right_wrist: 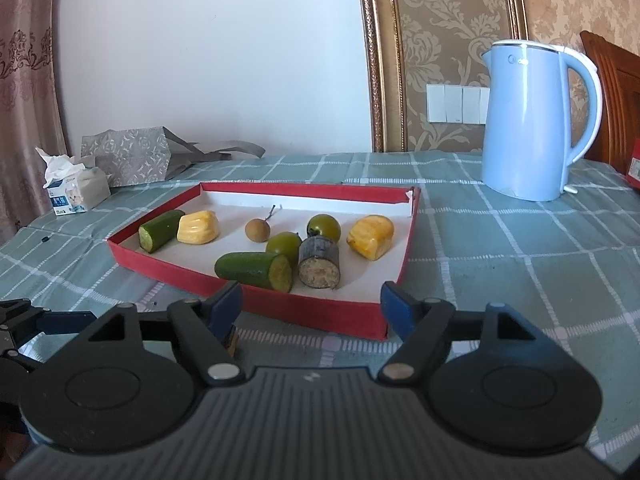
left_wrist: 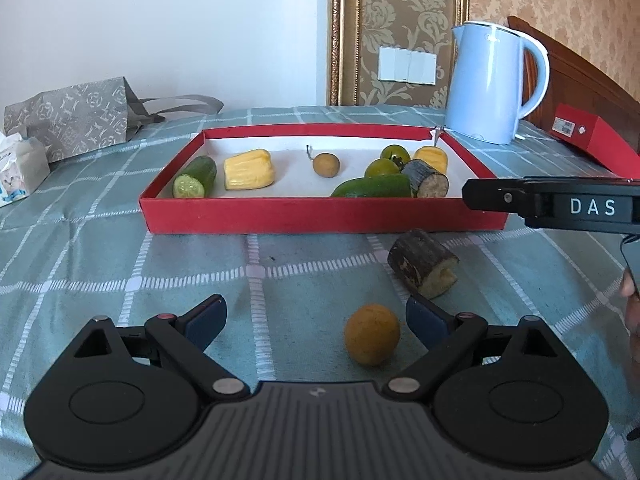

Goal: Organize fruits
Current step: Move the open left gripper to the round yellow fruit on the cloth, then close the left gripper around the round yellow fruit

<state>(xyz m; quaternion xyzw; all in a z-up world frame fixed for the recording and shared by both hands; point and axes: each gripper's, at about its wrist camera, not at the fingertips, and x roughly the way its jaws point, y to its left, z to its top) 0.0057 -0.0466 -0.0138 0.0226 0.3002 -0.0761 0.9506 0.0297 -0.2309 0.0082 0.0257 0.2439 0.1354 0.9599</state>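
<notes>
A red tray (left_wrist: 320,216) (right_wrist: 320,312) holds two cucumber pieces, two yellow fruit chunks, a stemmed longan (left_wrist: 326,165), two green tomatoes and a dark sugarcane stub (right_wrist: 319,262). On the cloth in front of it lie a round brown longan (left_wrist: 372,334) and a second sugarcane stub (left_wrist: 422,264). My left gripper (left_wrist: 316,316) is open low over the cloth. The loose longan sits between its fingers, close to the right pad (left_wrist: 424,318) but apart from it. My right gripper (right_wrist: 312,300) is open at the tray's near wall with nothing between its pads. Its black body (left_wrist: 560,204) shows at the right.
A blue kettle (left_wrist: 494,84) stands behind the tray's right corner, with a red box (left_wrist: 592,136) beyond it. At the back left lie a grey paper bag (left_wrist: 76,120) and a tissue pack (right_wrist: 76,192). Checked green cloth covers the table.
</notes>
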